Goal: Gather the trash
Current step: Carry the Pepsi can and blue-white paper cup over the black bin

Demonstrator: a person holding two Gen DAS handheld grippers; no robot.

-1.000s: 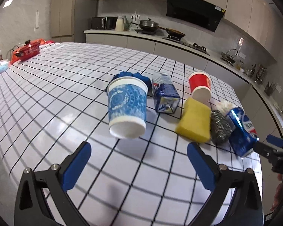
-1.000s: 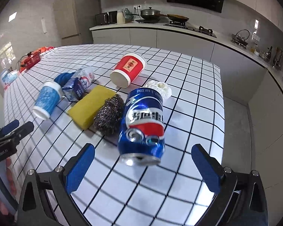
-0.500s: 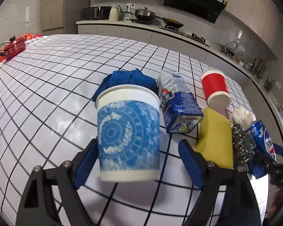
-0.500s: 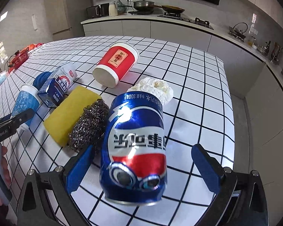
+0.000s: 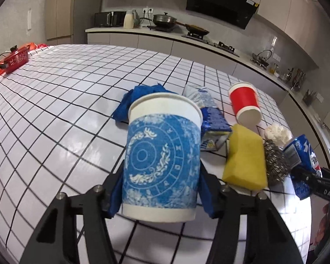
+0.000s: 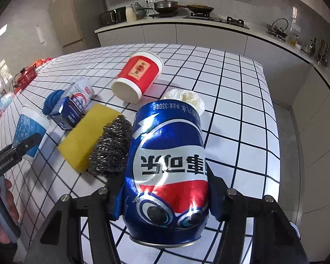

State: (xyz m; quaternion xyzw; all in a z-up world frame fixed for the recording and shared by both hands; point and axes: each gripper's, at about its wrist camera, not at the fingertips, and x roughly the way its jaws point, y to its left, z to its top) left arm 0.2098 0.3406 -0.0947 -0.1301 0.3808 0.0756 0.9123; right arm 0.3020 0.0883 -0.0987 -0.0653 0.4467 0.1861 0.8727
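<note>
My left gripper (image 5: 160,192) is shut on a blue patterned paper cup (image 5: 162,154) that stands on the tiled table; the cup also shows in the right wrist view (image 6: 29,135). My right gripper (image 6: 165,200) is shut on a blue Pepsi can (image 6: 167,176), which shows at the right of the left wrist view (image 5: 303,154). Between them lie a red paper cup (image 6: 138,77) on its side, a blue milk carton (image 6: 74,105), and a crumpled white tissue (image 6: 184,96).
A yellow sponge (image 5: 244,154), a steel wool scourer (image 5: 275,160) and a blue cloth (image 5: 140,96) lie among the trash on the white tiled table (image 5: 66,101). A red pot (image 5: 15,59) sits far left. Kitchen counters run behind; the table's edge is close on the right.
Both grippers moved forward and closed: the left around the blue paper cup, the right around the Pepsi can. Both were open a second ago.
</note>
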